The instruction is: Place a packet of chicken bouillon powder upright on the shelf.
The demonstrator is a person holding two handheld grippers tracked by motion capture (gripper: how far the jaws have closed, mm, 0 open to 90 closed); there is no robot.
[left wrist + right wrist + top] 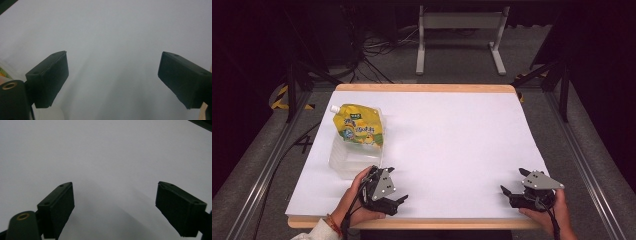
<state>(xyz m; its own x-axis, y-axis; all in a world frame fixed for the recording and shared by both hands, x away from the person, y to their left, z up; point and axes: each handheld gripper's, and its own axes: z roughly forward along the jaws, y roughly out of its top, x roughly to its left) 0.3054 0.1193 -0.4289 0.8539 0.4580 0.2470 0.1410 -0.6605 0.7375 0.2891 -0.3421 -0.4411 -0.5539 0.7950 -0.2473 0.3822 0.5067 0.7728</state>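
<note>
Yellow spouted pouch [358, 124] lying tilted across the far rim of a clear plastic container [353, 159], white cap toward the far left corner of the desk [452, 140]. Container resting on the white desk surface at the near left, just beyond the left hand [354, 200].

Left tool [398, 186] held low near the front edge, just beside the container, jaws spread wide with nothing between them; same wide gap in the left gripper view [112, 80], over bare white surface, with a sliver of the container at the lower left.

Right tool [512, 185] at the near right corner, gripped by the right hand [549, 212], well apart from pouch and container, jaws likewise wide apart and empty [115, 205].

Beyond the desk: grey floor, tangled cables [377, 47], a white metal stand [459, 35].
</note>
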